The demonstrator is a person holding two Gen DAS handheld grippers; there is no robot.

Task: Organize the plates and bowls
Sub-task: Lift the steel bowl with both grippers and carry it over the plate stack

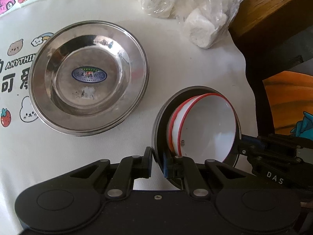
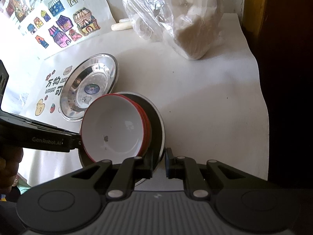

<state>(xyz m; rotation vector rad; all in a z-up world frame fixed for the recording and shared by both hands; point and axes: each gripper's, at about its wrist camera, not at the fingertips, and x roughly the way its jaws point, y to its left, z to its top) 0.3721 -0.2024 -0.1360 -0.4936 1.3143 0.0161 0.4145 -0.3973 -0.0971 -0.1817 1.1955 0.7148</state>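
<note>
Red-rimmed bowls [image 1: 207,129] tilted inside dark plate [image 1: 160,121], both grippers clamped.

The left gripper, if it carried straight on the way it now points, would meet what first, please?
The left gripper, already shut on the dark round plate's rim, would probably reach the white tablecloth first, right of the steel plate; depth is unclear.
</note>
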